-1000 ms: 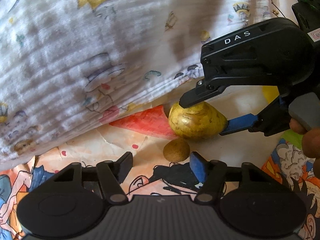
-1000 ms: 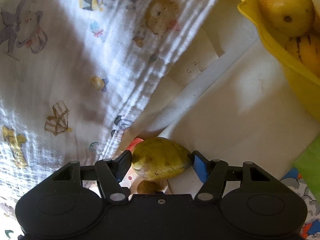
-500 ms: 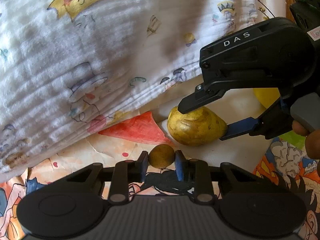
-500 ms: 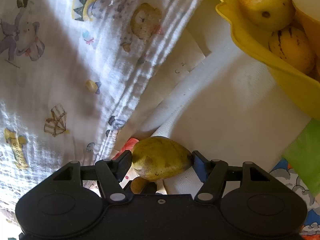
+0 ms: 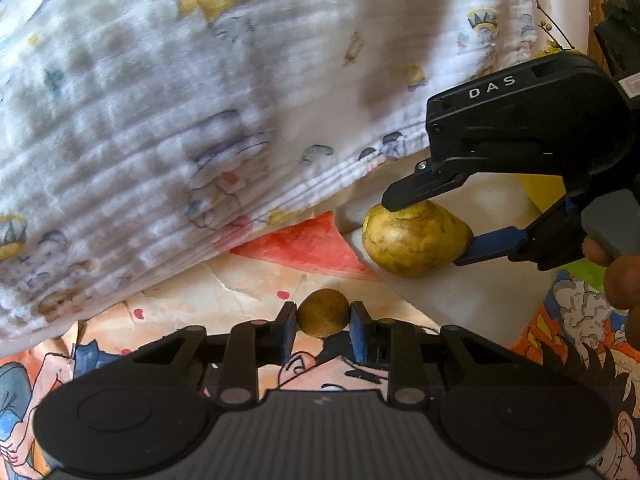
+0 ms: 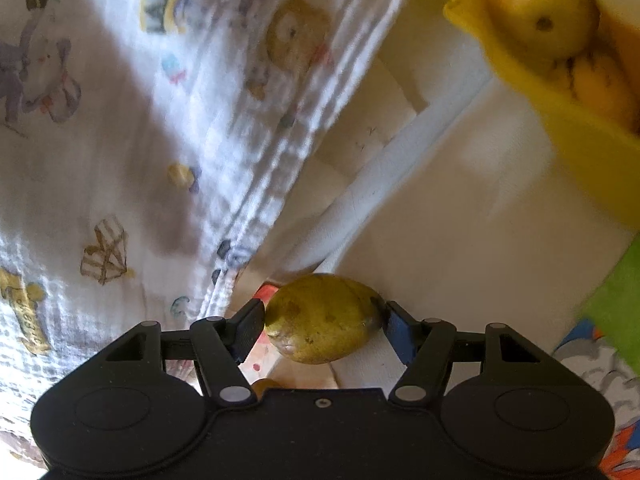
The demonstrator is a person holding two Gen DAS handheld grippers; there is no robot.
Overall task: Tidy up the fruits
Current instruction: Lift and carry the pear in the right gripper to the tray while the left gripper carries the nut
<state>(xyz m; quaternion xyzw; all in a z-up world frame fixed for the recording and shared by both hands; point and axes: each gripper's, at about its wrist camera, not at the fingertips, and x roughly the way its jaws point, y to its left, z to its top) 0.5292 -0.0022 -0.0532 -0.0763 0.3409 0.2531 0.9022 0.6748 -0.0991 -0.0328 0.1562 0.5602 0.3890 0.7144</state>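
Note:
My left gripper (image 5: 323, 314) is shut on a small round brown fruit (image 5: 322, 312), just above the cartoon-printed table cover. My right gripper (image 6: 323, 318) is shut on a yellow-green pear (image 6: 322, 317); in the left wrist view the same pear (image 5: 416, 240) sits between the right gripper's fingers (image 5: 492, 240) over a white board. A yellow bowl (image 6: 568, 120) at the upper right of the right wrist view holds a mango (image 6: 536, 4) and other yellow fruit (image 6: 600, 80).
A white printed muslin cloth (image 5: 180, 100) hangs over the left and far side in both views (image 6: 120, 120). A white board (image 6: 460, 220) lies under the pear. A green item (image 6: 616, 304) lies at the right edge.
My left gripper closed on the small brown fruit and lifted slightly. My right gripper keeps the pear and has risen and swung, so the yellow bowl sits further into view.

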